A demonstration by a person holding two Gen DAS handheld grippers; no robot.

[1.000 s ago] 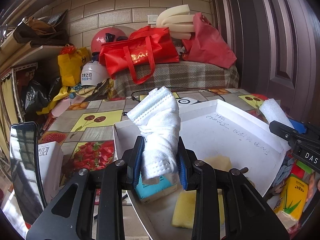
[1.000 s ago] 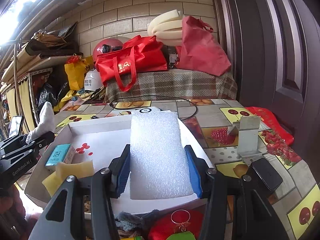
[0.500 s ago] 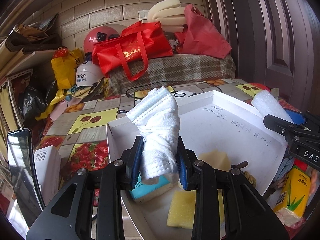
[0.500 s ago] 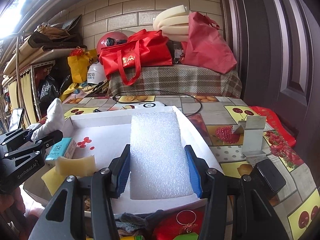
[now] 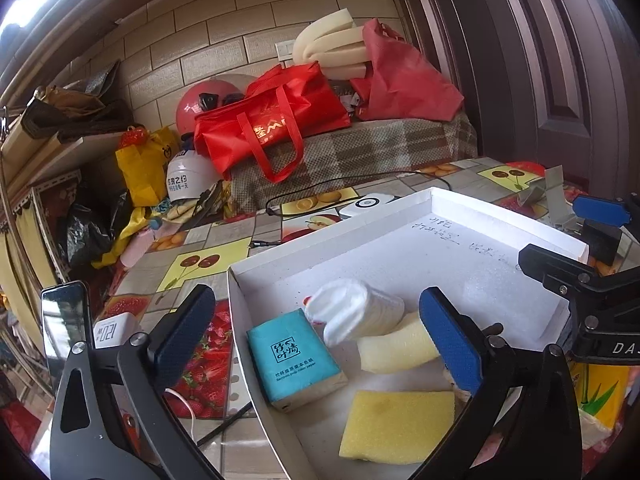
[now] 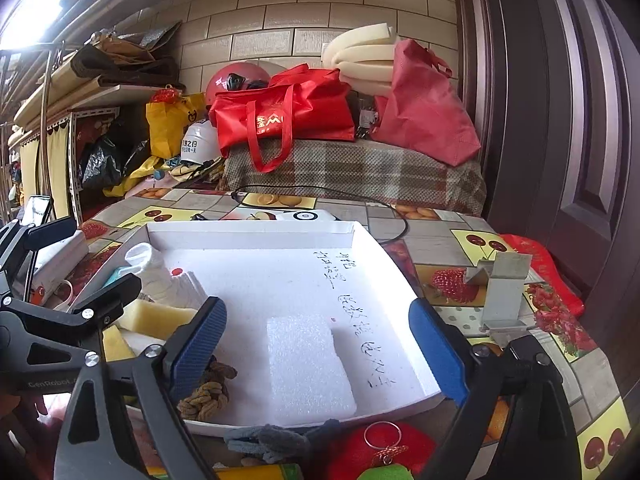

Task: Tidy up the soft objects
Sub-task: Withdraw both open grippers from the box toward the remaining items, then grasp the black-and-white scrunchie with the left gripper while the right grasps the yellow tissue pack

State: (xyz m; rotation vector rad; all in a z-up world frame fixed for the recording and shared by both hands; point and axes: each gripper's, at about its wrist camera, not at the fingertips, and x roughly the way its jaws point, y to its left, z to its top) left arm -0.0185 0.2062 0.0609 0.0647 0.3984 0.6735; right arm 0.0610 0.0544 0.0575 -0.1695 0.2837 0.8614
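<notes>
A white box lid (image 5: 432, 200) (image 6: 248, 230) lies on the table. In it are a rolled white towel (image 5: 356, 310) (image 6: 160, 276), a teal tissue pack (image 5: 294, 356), a cream foam piece (image 5: 396, 346), a yellow sponge (image 5: 398, 424) and a white foam block (image 6: 306, 364). My left gripper (image 5: 320, 336) is open and empty above the towel and tissue pack. My right gripper (image 6: 318, 350) is open and empty, with the white foam block lying between its fingers. A braided rope (image 6: 208, 392) lies by the right gripper's left finger.
A fruit-print tablecloth (image 5: 200, 264) covers the table. A phone (image 5: 64, 328) and a white charger (image 5: 110, 330) stand left of the lid. A grey metal bracket (image 6: 504, 292), a grey cloth (image 6: 276, 442) and a red plush (image 6: 380, 448) lie near the right gripper. Red bags (image 5: 276, 120) sit behind.
Both grippers opened. The left let go of the white towel, which now lies in the lid. The right let go of the white foam block, which now lies in the lid.
</notes>
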